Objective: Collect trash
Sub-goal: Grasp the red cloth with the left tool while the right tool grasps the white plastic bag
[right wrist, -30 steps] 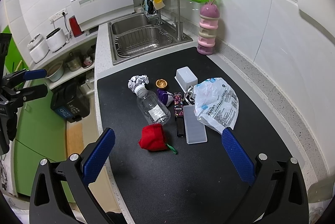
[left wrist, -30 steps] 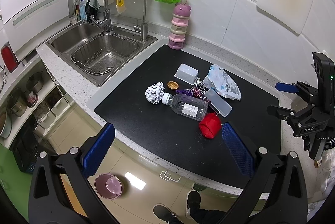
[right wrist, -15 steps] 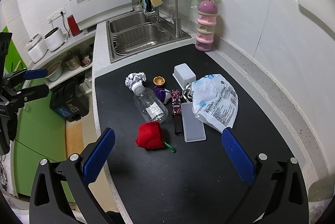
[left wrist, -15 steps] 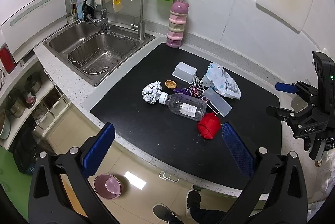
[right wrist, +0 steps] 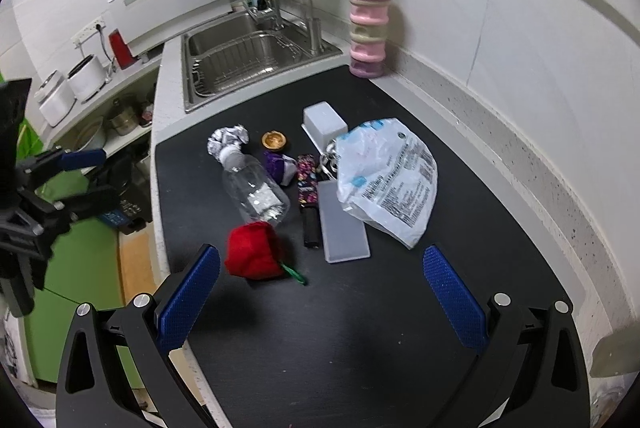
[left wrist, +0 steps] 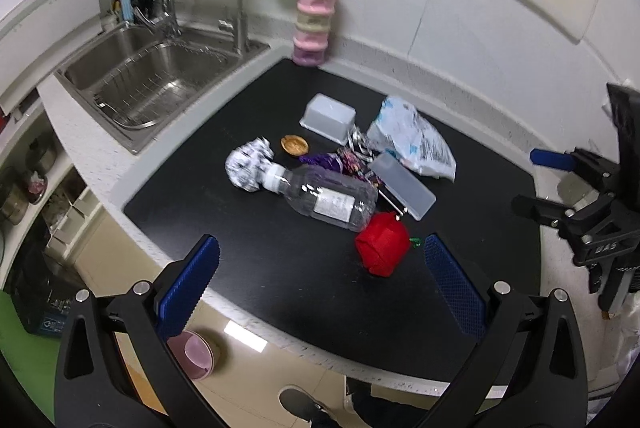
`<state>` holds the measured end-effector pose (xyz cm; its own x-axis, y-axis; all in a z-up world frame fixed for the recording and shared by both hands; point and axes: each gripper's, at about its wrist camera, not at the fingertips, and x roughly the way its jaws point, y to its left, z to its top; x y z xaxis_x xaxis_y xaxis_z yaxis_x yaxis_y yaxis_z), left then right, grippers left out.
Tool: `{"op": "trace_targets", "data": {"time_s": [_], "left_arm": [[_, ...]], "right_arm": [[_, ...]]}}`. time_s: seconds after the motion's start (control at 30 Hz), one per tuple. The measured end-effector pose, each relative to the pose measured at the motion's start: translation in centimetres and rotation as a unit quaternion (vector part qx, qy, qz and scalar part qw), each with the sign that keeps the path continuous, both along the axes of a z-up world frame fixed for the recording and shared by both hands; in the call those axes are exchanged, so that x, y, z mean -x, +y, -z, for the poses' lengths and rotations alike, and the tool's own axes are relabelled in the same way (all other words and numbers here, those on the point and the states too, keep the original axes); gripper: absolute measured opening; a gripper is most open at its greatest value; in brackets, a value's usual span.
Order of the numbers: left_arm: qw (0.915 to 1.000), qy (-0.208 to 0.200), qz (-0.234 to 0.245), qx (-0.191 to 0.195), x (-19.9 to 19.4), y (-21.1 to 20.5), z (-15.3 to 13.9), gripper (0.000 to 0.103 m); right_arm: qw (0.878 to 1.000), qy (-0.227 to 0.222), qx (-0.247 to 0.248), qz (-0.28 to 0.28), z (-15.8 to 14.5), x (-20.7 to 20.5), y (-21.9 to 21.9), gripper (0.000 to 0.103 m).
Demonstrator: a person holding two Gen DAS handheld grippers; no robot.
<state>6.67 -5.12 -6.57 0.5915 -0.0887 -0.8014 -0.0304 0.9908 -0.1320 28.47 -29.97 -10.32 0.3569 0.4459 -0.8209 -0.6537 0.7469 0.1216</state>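
Note:
Trash lies in a cluster on a black mat [left wrist: 260, 260] [right wrist: 360, 328]: a crumpled foil ball [left wrist: 248, 166] [right wrist: 227, 139], an empty clear bottle [left wrist: 328, 198] [right wrist: 256, 190] on its side, a red crumpled wad [left wrist: 383, 248] [right wrist: 253, 252], a white plastic bag [left wrist: 412, 144] [right wrist: 386, 178], a purple wrapper [left wrist: 322, 161] [right wrist: 280, 166] and a small brown cap [left wrist: 295, 144] [right wrist: 274, 140]. My left gripper [left wrist: 318, 280] is open and empty above the mat's front edge. My right gripper [right wrist: 320, 288] is open and empty, above the mat near the red wad.
A clear plastic box [left wrist: 329, 116] [right wrist: 324, 120] and its flat lid [left wrist: 402, 186] [right wrist: 342, 228] lie among the trash. A steel sink [left wrist: 160, 84] [right wrist: 248, 56] is to the left. A pink stacked container [left wrist: 314, 20] [right wrist: 368, 28] stands by the wall. A pink bowl [left wrist: 192, 352] sits on the floor below.
Both grippers have moved forward toward the trash, so the items look larger and nearer. Nothing on the mat has moved. Both stay open.

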Motion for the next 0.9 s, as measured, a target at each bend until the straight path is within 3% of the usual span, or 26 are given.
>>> {"op": "trace_targets", "data": {"time_s": [0.37,0.7,0.83,0.9], "left_arm": [[0.9978,0.061,0.016,0.022,-5.0,-3.4,7.1,0.100],[0.9932,0.097,0.020,0.061,-7.2,-5.5,10.7,0.099],[0.9887,0.120,0.022,0.088,-7.7,-6.0,12.1,0.057],[0.9858,0.126,0.027,0.107,-7.8,-6.1,12.6,0.048]], "right_arm": [[1.000,0.023,0.018,0.009,2.8,-2.7,-1.4,0.098],[0.999,0.042,0.027,0.012,4.9,-4.7,-2.4,0.098],[0.998,0.049,0.029,0.010,5.6,-5.0,-2.6,0.098],[0.998,0.051,0.030,0.009,5.8,-5.2,-2.6,0.098]]}}
